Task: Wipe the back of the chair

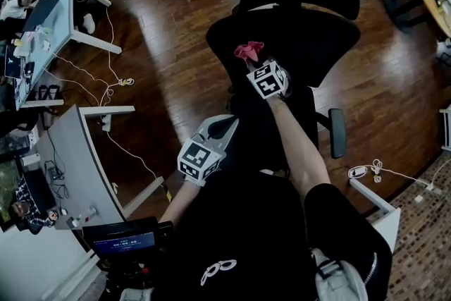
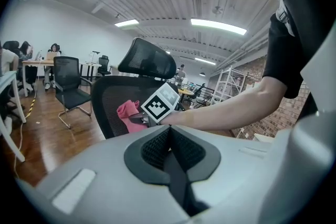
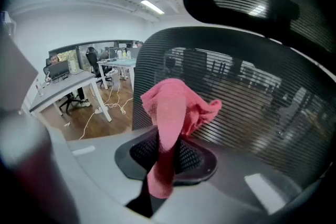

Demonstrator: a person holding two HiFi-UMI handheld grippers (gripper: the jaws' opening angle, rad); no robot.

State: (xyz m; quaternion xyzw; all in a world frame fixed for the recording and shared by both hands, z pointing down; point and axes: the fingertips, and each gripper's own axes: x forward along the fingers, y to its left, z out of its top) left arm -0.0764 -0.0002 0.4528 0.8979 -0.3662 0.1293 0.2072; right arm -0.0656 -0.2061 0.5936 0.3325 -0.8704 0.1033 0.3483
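Wood floor [image 1: 176,60] of open office; black mesh chair back [image 1: 303,46] upper centre of head view, pink cloth [image 1: 248,51] at its left part, clamped between right gripper [image 3: 165,140] jaws; left gripper [image 2: 169,140] lower, jaws together, empty; grey desk [image 1: 81,151] far left

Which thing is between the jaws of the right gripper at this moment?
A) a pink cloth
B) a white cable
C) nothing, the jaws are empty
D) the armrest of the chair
A: the right gripper view shows the right gripper with its jaws closed on a pink cloth, which it holds in front of the mesh chair back.
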